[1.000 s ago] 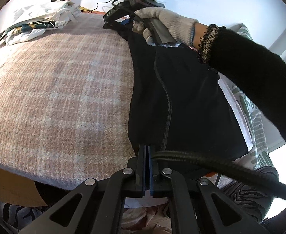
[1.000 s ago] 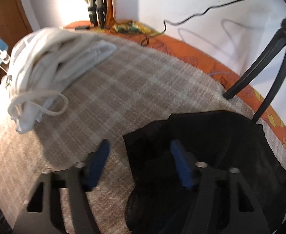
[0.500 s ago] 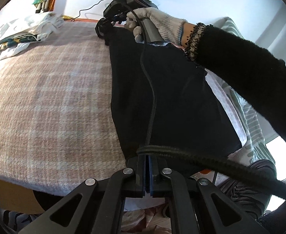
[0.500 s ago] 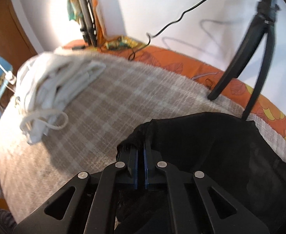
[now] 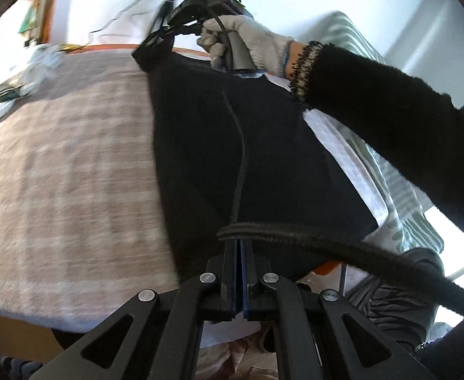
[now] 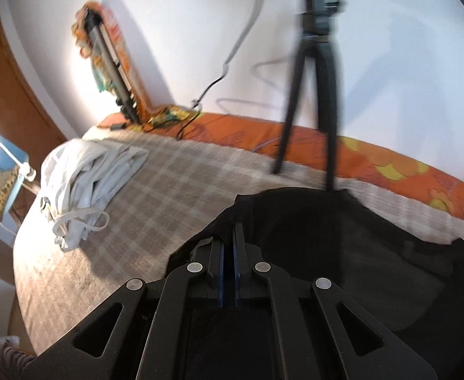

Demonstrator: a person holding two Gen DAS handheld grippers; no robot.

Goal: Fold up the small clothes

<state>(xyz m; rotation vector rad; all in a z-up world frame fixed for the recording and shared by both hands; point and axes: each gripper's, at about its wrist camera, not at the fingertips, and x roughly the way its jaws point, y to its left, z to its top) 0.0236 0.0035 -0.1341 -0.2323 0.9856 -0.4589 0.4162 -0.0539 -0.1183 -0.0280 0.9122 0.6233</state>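
White clothes [image 6: 89, 183], black tripod [image 6: 314, 95] beyond garment [image 6: 358, 237]

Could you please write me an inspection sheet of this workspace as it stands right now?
Surface: plaid blanket over a bed with an orange sheet.
Job's things: black garment, stretched between both grippers.
Clutter: pile of white clothes at the far corner.
Grippers: left gripper and right gripper each have jaws shut on a garment edge.
Cables: thick black cable crosses the left jaws; thin wire along the wall.
Surroundings: tripod, white wall, wooden door.
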